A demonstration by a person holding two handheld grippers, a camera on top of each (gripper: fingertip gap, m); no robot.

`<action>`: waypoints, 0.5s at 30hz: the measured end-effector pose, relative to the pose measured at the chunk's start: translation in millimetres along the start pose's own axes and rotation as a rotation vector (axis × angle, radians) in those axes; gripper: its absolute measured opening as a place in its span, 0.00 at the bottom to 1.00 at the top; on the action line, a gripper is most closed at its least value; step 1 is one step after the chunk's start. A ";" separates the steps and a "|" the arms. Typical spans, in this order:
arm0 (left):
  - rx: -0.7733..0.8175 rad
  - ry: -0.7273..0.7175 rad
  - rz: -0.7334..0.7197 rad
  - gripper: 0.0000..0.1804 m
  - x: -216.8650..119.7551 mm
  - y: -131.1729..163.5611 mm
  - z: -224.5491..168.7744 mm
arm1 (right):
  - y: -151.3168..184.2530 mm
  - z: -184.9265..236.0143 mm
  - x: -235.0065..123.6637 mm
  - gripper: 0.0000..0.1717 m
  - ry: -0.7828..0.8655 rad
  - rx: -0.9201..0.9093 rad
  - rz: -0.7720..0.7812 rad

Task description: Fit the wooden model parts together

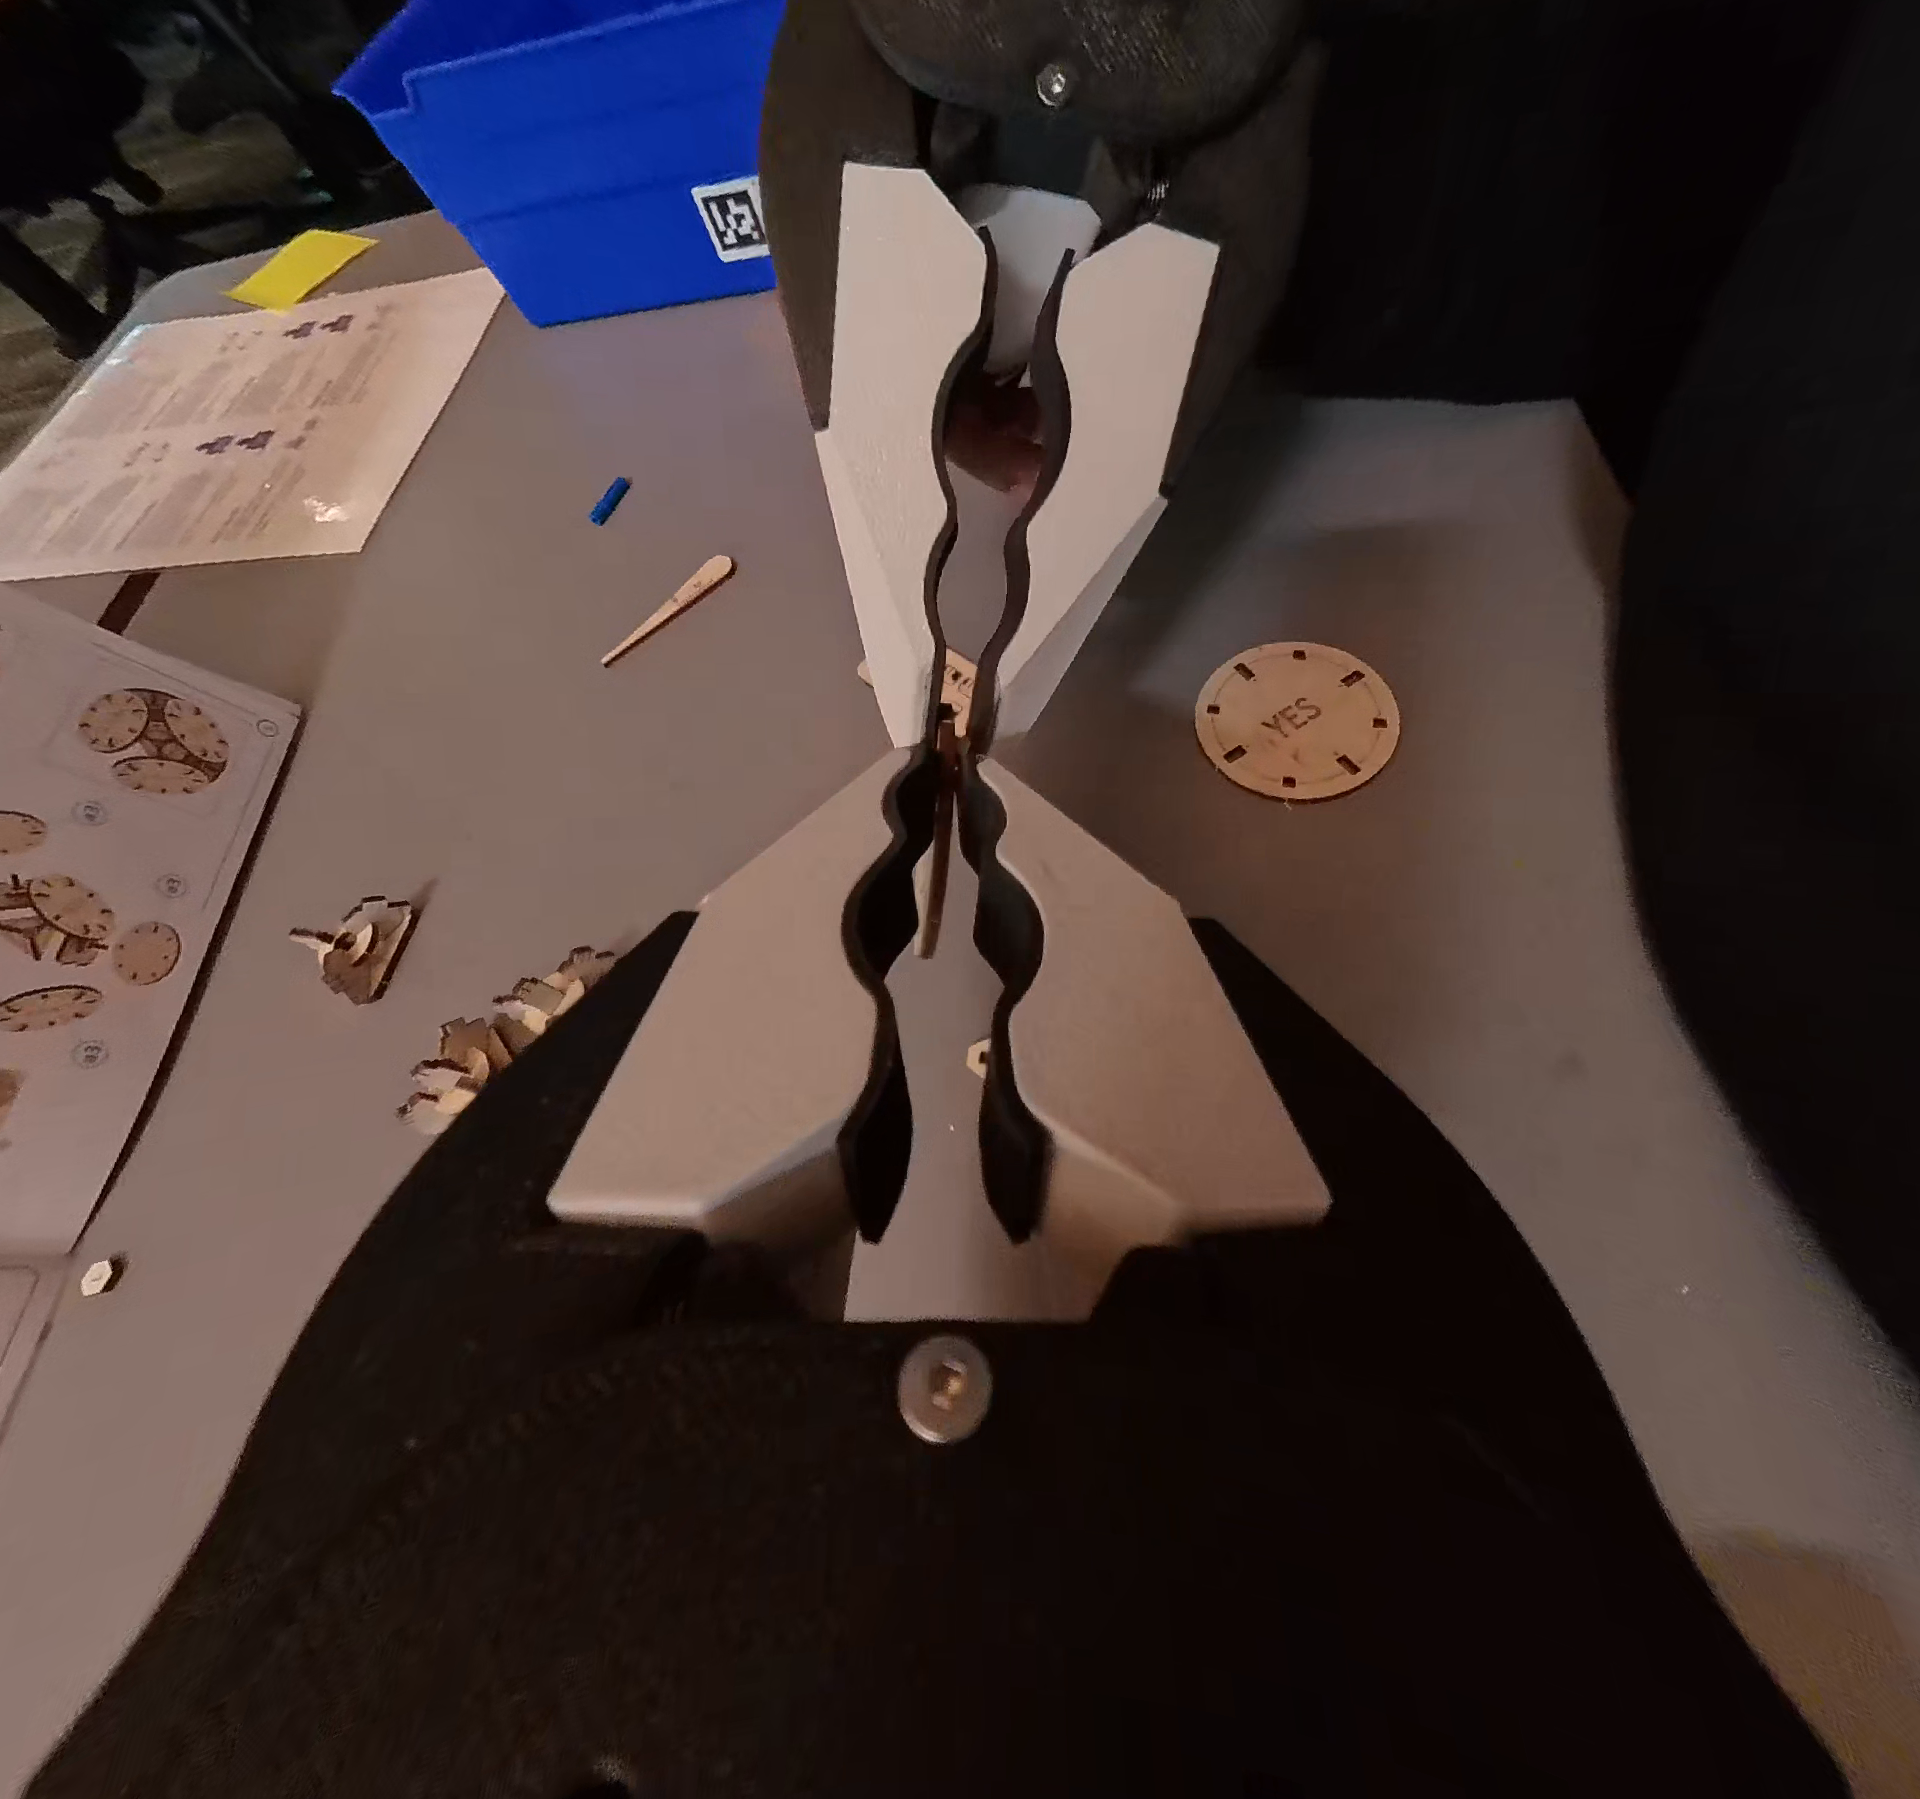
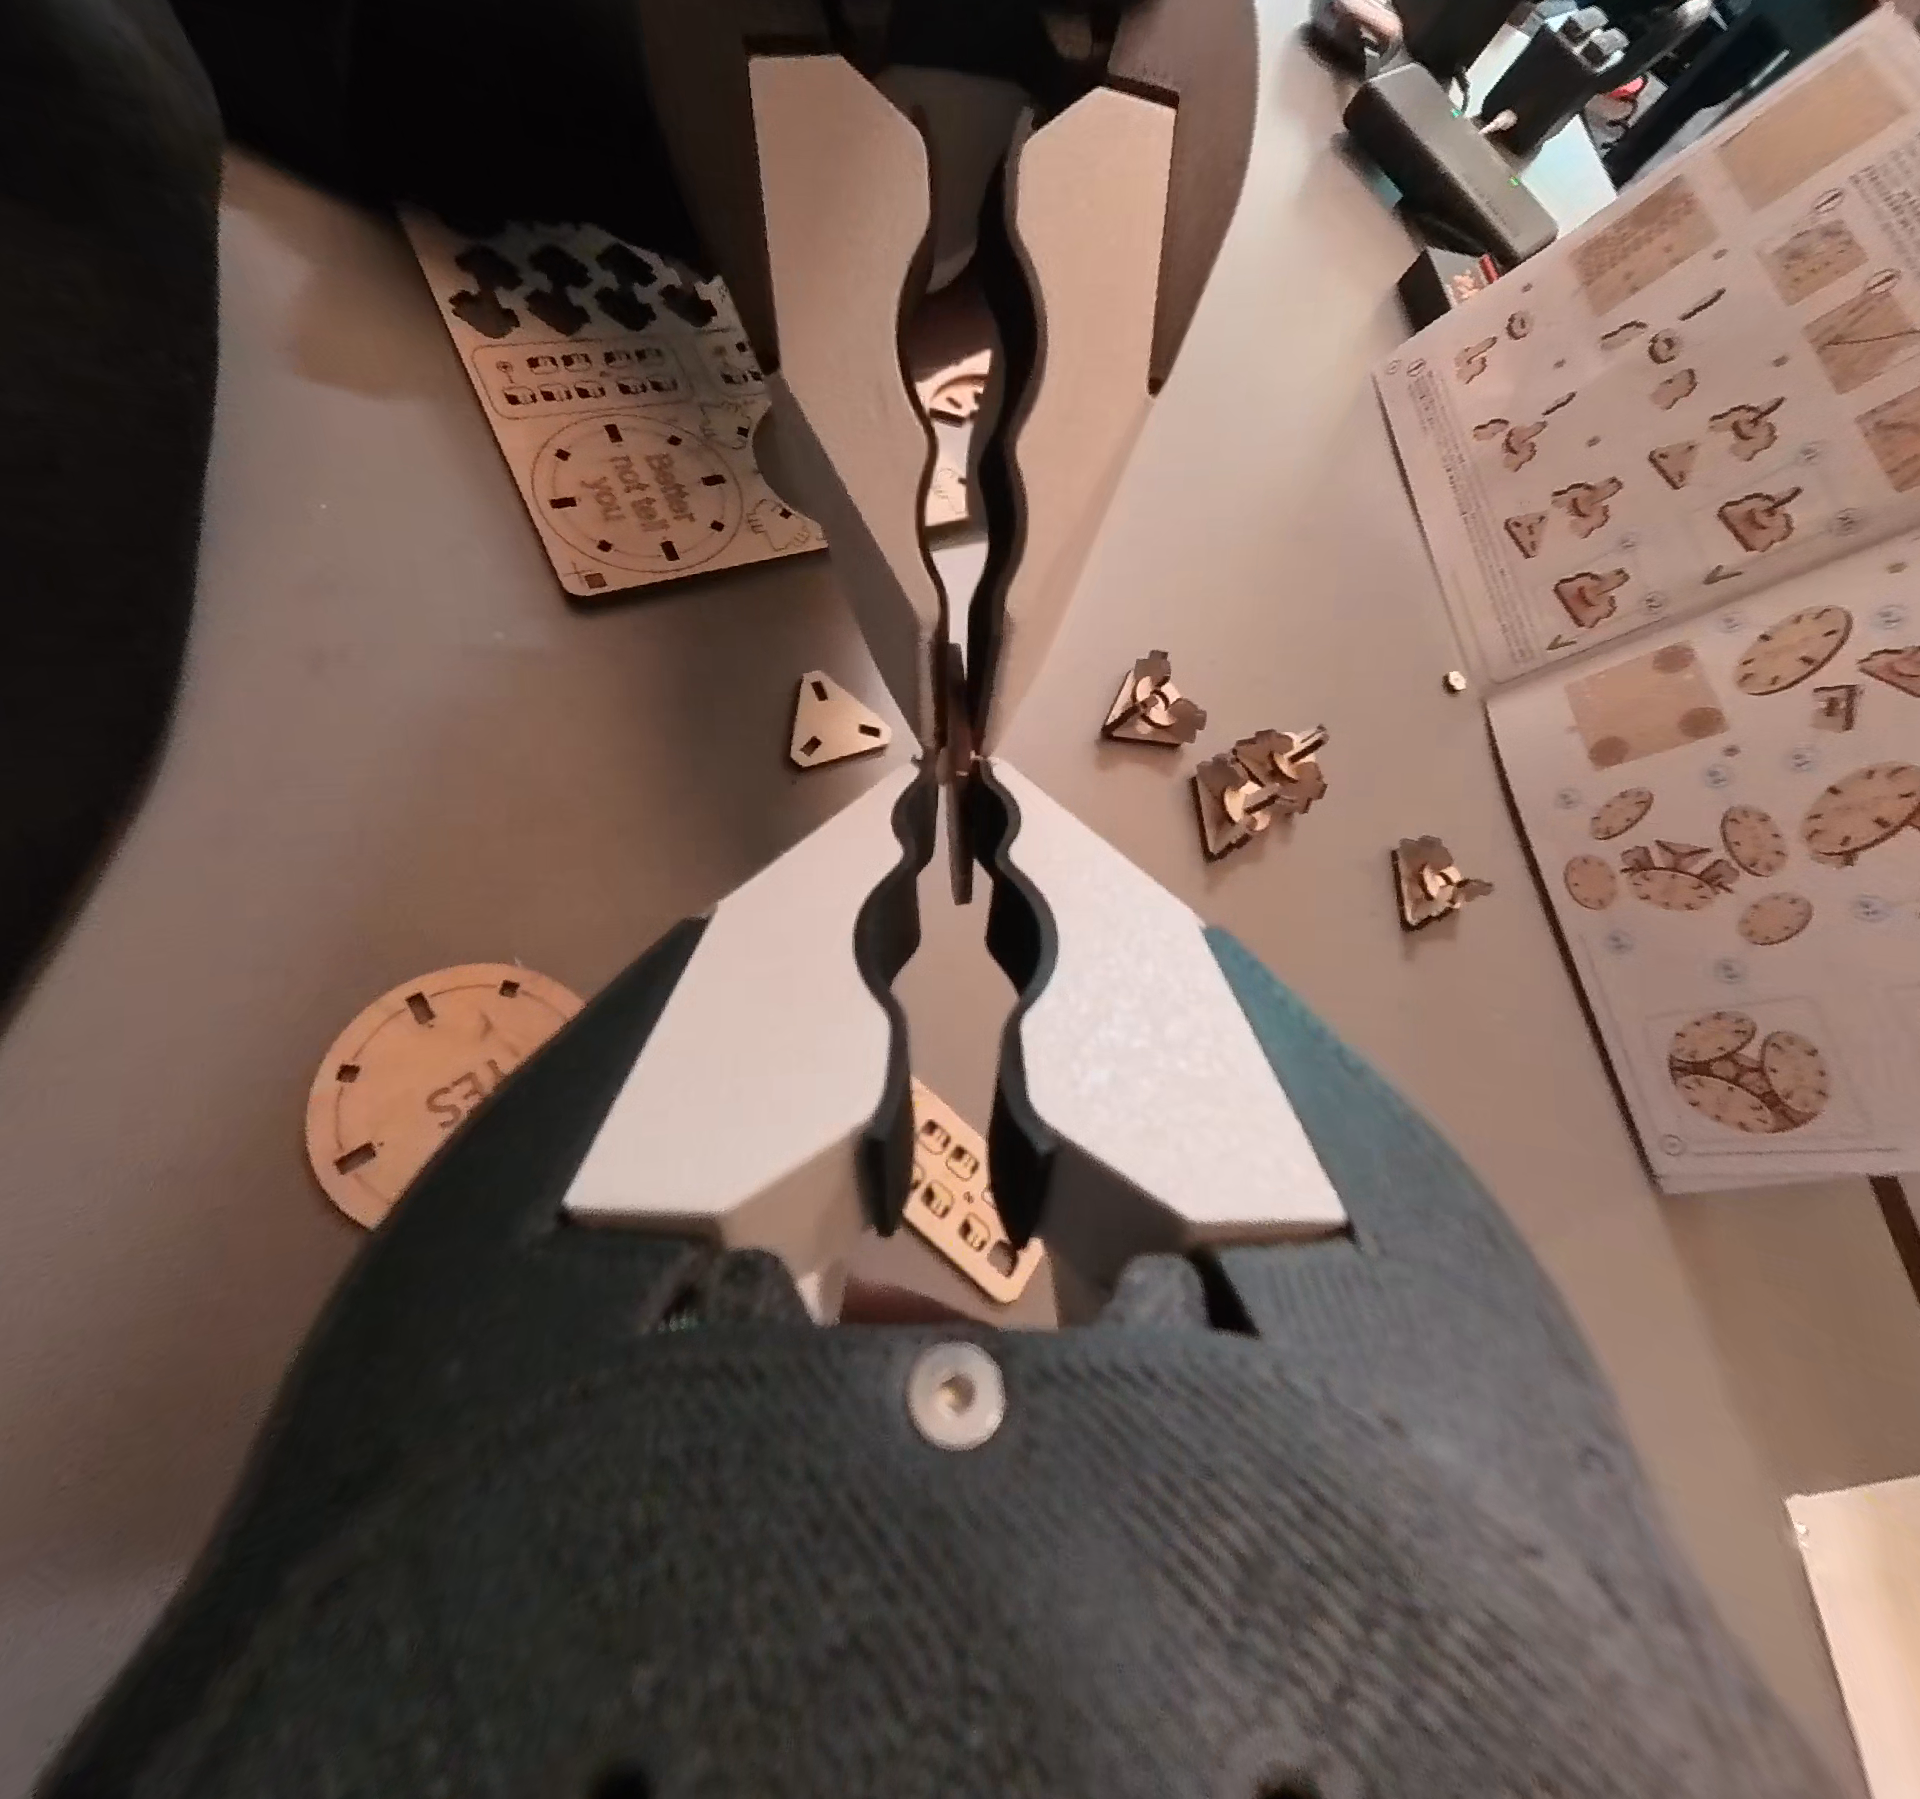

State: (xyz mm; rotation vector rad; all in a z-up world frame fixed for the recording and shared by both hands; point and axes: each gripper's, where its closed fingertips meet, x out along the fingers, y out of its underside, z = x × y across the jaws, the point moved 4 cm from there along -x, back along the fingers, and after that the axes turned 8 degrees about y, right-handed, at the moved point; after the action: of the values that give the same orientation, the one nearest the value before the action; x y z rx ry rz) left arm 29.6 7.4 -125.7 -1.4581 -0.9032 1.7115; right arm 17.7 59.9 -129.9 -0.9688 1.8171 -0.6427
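Where the tips meet: both grippers clamp one thin wooden piece, edge-on, above the bench.
Left gripper: fingers clamped on it.
Right gripper: fingers clamped too.
Discs: one, at 3 o'clock.
Assemblies: three, at 3 o'clock in the right view.
Bins: one, blue.

The left gripper and the right gripper meet tip to tip above the table, both clamped on one thin flat wooden piece held edge-on between them. In the left wrist view, a round slotted wooden disc lies right of the tips, a tapered wooden stick left of them, and a plastic bin behind. In the right wrist view, a triangular wooden plate lies just left of the tips, small assembled wooden pieces right, with an instruction booklet beyond them.
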 end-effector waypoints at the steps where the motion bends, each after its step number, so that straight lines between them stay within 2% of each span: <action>1: 0.001 0.000 0.007 0.01 0.0 1.1 0.3 | 0.5 0.5 1.2 0.03 0.005 -0.004 0.006; 6: -0.003 0.012 0.018 0.01 -2.3 4.6 2.1 | 1.4 1.3 5.6 0.02 0.021 0.035 -0.021; 15: -0.081 0.154 -0.012 0.01 5.0 18.3 -0.4 | 14.0 12.6 12.2 0.02 -0.080 0.180 -0.057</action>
State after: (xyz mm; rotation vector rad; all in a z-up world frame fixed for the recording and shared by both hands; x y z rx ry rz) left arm 28.1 2.4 -144.0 -1.6107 -0.9044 1.5457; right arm 21.4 57.2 -151.8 -0.9151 1.6362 -0.7786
